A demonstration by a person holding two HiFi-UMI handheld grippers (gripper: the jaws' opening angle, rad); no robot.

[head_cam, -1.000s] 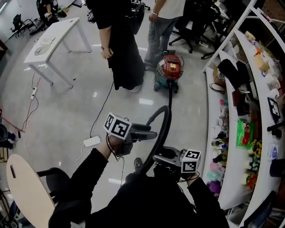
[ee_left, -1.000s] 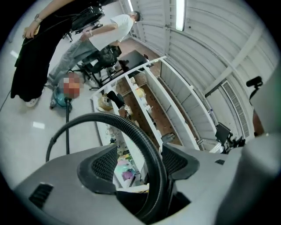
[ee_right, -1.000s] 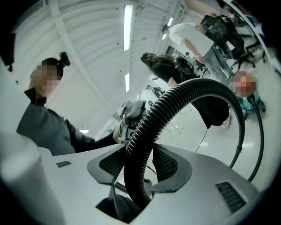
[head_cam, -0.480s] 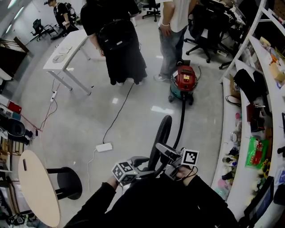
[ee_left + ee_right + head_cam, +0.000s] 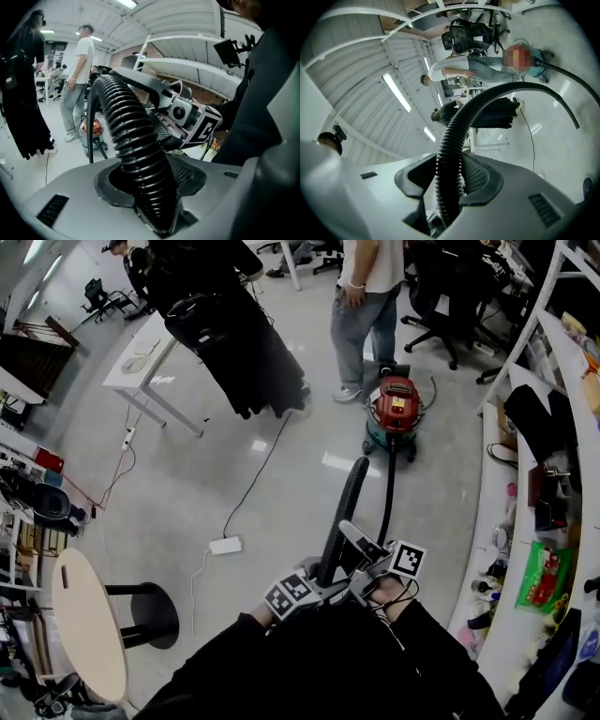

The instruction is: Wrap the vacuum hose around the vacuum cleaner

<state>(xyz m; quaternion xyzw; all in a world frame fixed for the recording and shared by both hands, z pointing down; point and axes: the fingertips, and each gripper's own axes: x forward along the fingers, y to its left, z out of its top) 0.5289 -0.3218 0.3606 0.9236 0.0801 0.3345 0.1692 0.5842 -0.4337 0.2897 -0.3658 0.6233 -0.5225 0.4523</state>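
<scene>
Presently, stock of the scene from the room:

- Vacuum cleaner (image 5: 395,409): red top, teal base, upright on the floor. It stands well apart from the operator and just beside two standing persons.
- Vacuum hose (image 5: 343,507): black, ribbed, one end still plugged into the cleaner's front. From there a thin-looking run comes across the floor toward the operator. It then rises into a tall arch and drops into both grippers.
- Long axis: approx. a straight line between cleaner and operator, up-and-down in the head view. The held stretch points upward and away from the operator, toward the cleaner. Free end: hidden under the operator's body, can't place it.
- Left gripper (image 5: 328,579): jaws have just been closing and now clench the hose, ribs squeezed between the pads.
- Right gripper (image 5: 351,536): also clamped on the hose, just beside the left one and slightly nearer the cleaner. The hose stands up out of its pads.
- Task status (judgement): early. No turn of hose lies round the cleaner's body. The hose is only gathered up at the far end.
- Left to do (judgement): carry the slack over to the cleaner, lay loops round the body, and tuck in the free end.
- Misc. on the floor: white power adapter (image 5: 225,546) with its cable trailing toward the persons, lying clear of the hose run.
- Furniture: round table (image 5: 89,634) at the operator's left, white desk (image 5: 141,367) further off.
</scene>
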